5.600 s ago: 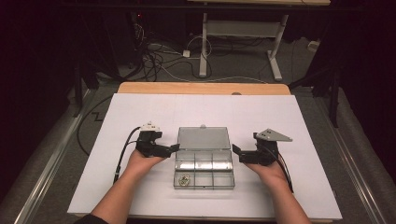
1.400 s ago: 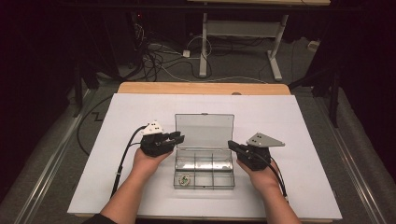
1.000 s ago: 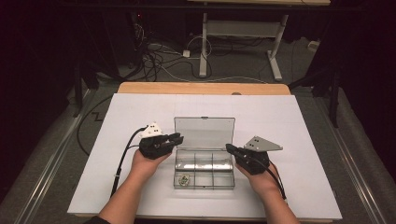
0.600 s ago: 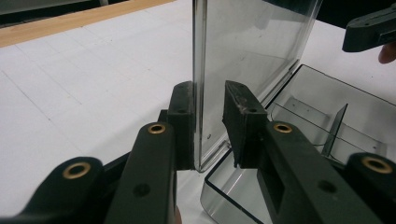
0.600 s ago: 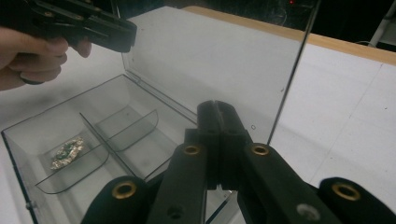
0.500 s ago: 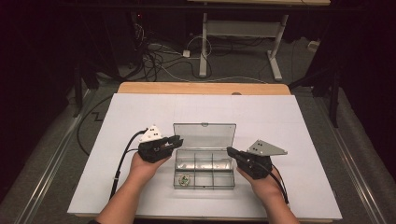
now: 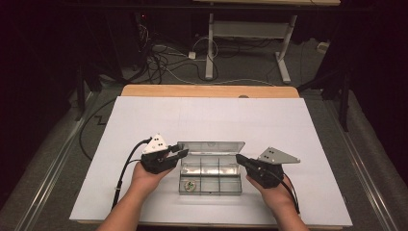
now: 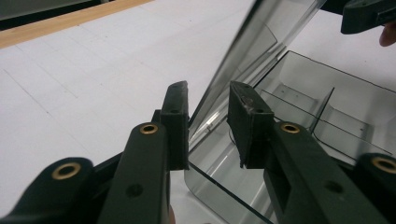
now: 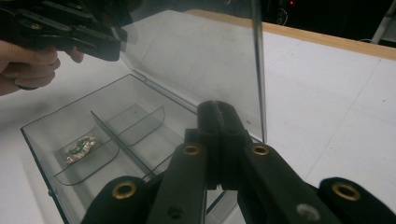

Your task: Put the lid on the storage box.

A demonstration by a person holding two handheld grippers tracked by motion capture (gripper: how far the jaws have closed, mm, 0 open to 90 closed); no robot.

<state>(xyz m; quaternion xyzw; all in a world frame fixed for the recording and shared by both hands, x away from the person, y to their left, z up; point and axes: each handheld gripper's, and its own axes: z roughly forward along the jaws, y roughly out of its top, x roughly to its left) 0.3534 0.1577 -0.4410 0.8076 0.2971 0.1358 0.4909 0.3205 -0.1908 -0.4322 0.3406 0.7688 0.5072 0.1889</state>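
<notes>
A clear plastic compartment box (image 7: 226, 184) sits on the white table near the front, its hinged lid (image 7: 211, 147) raised and leaning forward over it. A small green-and-gold trinket (image 7: 190, 185) (image 9: 80, 147) lies in the front left compartment. My left gripper (image 7: 179, 154) (image 8: 208, 116) is open, its jaws straddling the lid's (image 8: 261, 42) left edge. My right gripper (image 7: 239, 159) (image 9: 217, 107) is shut with nothing in it, at the box's right end just beside the lid's (image 9: 196, 60) edge. A hand holds each gripper.
The white table sheet (image 7: 207, 115) stretches wide behind and beside the box. A wooden strip (image 7: 207, 90) borders its far side. Beyond lie floor cables (image 7: 163, 62) and a desk frame (image 7: 245, 33) in the dark.
The lid has tipped forward from standing tall to leaning over the box. Both grippers have drawn a little toward the person along with it; the right one sits lower.
</notes>
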